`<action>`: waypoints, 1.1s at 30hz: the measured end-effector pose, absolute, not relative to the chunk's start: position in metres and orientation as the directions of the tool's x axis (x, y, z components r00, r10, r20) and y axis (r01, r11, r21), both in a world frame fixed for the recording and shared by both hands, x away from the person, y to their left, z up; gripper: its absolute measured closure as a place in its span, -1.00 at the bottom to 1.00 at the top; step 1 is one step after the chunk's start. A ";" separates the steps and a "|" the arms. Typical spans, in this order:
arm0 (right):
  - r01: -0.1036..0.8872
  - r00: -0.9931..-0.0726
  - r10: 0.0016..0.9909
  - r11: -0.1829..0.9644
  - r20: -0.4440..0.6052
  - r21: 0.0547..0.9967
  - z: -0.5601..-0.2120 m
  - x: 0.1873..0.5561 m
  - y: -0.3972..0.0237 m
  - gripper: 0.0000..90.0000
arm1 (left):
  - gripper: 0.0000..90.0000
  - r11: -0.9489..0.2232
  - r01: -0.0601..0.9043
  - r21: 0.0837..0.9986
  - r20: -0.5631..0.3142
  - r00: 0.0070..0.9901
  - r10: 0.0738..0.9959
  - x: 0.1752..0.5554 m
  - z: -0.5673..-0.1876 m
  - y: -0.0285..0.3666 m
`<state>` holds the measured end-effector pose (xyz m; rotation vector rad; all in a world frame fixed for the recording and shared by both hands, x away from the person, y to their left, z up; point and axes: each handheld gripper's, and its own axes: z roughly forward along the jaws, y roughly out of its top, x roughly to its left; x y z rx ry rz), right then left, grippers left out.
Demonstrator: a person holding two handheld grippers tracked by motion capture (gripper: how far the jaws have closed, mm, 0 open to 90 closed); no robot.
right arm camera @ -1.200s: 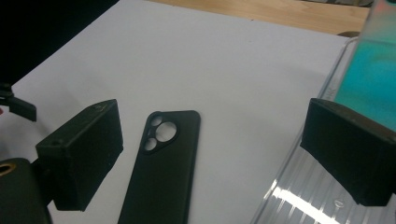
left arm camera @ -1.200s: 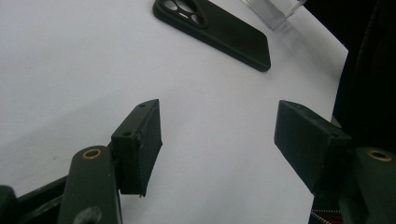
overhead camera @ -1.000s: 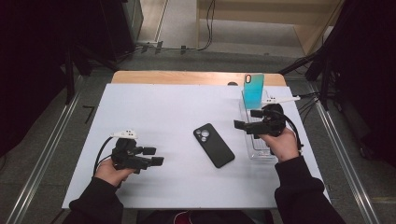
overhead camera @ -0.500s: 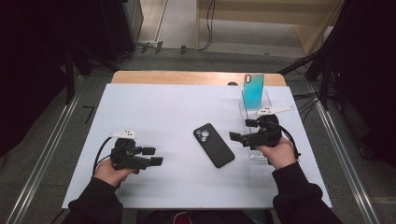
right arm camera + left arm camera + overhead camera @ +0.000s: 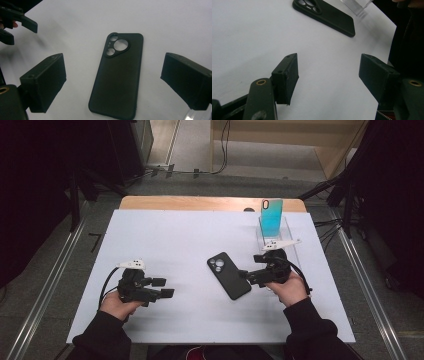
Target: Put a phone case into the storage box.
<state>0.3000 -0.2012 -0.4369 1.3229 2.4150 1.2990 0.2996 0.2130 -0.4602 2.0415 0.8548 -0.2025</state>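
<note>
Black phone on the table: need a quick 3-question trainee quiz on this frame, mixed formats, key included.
1. True or false: the black phone lies flat with its camera side up.
2. Which gripper has the phone lined up between its jaws? A) left gripper B) right gripper
3. What stands upright in the clear stand at the table's far right?

Key
1. True.
2. B; the jaws are open, nothing gripped.
3. A teal phone, camera end up.

White table top (image 5: 165,240) over a wooden edge (image 5: 200,203) at twelve o'clock; grey floor (image 5: 195,145) beyond, dark curtains (image 5: 35,195) at nine and three o'clock.
</note>
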 end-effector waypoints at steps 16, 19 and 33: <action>0.651 -0.619 0.735 0.285 0.275 0.704 -0.444 0.312 -0.175 -0.88 | -0.27 -0.368 0.637 0.677 -0.436 0.750 0.497 0.298 -0.459 0.214; 0.651 -0.616 0.740 0.284 0.271 0.704 -0.444 0.314 -0.170 -0.88 | -0.27 -0.367 0.640 0.676 -0.438 0.748 0.499 0.297 -0.459 0.215; 0.627 -0.608 0.762 0.289 0.222 0.723 -0.455 0.323 -0.152 -0.88 | -0.27 -0.357 0.643 0.677 -0.442 0.744 0.502 0.296 -0.460 0.219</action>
